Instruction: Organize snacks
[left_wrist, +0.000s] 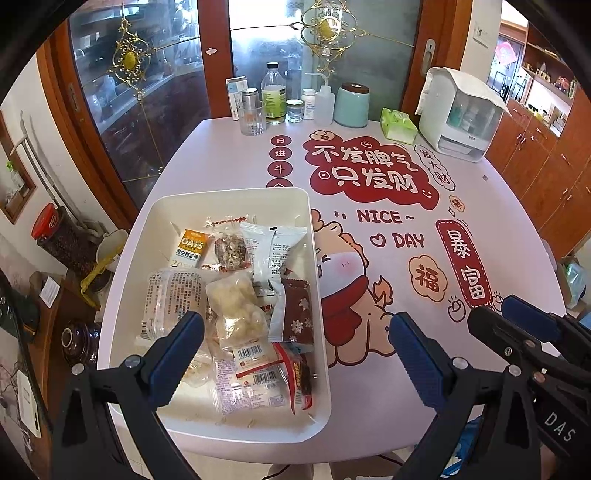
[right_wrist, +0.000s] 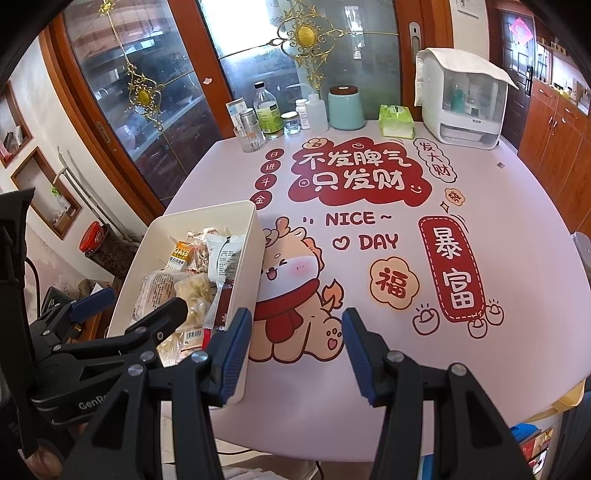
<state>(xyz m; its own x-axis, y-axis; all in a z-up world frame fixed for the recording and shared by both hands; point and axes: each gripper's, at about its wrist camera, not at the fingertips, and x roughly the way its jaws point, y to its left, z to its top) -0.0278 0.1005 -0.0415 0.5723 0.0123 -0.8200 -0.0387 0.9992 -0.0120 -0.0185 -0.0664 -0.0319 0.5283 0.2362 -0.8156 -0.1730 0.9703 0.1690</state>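
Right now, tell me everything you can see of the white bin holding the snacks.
The white bin is a rectangular open-topped tub with rounded corners and smooth walls, plastic by its look. It sits flat near the table's front left edge, partly covering the printed cartoon. Wrapped snacks lie loosely piled inside it. The left gripper hangs open above it; whether its fingers touch the bin cannot be told.

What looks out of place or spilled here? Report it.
Nothing stands out. The snack packets lie loosely heaped inside the white bin, none spilled onto the table. Bottles and jars stand upright at the far edge.
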